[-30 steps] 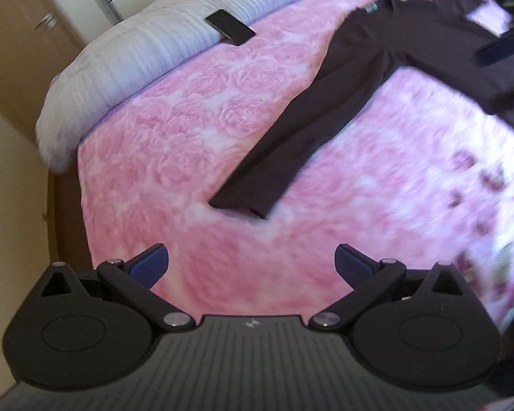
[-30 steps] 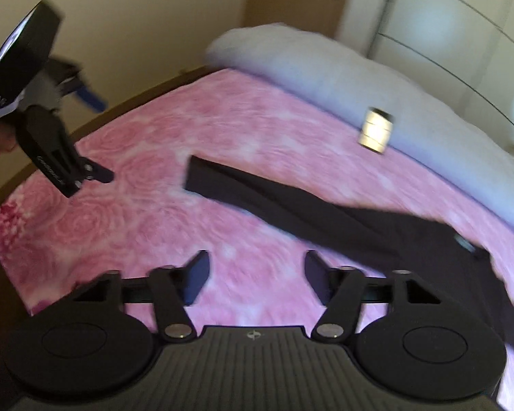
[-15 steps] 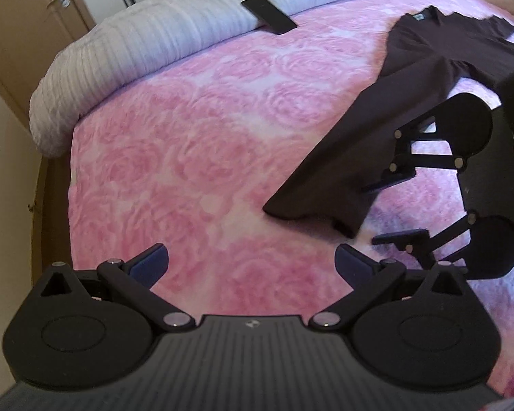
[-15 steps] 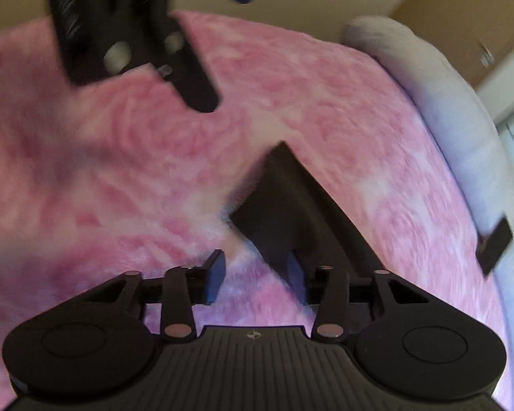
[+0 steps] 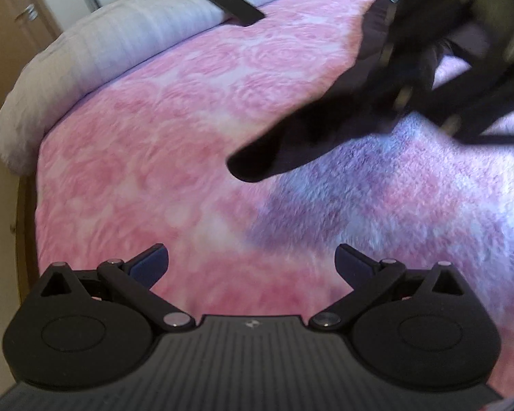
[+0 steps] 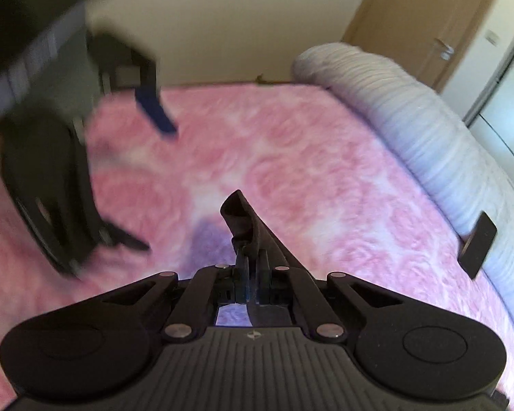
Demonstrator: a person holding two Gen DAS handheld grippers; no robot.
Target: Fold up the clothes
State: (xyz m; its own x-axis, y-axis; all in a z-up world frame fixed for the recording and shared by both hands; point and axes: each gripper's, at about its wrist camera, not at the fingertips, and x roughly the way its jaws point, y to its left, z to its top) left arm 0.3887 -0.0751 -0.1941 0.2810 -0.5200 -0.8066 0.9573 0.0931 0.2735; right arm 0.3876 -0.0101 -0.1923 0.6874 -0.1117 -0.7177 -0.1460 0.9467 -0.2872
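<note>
Stretching ahead of both sets of fingers, the pink bedspread (image 5: 174, 130) lies bare up to the grey pillow roll (image 6: 411, 126) and the bed's left edge, with a dark phone (image 5: 234, 7) at the pillow. The right gripper (image 6: 252, 267) is clenched on the dark sleeve (image 6: 243, 215), whose cuff sticks out past its tips. The left gripper (image 5: 252, 263) hangs spread wide, empty, nearer than the cuff.

My dark brown garment (image 5: 291, 144), a long sleeve (image 6: 246, 219) lifted off the pink rose-patterned bedspread (image 5: 154, 137), cuff end hanging free and open, fabric pinched higher up, the rest of the garment hidden from me
</note>
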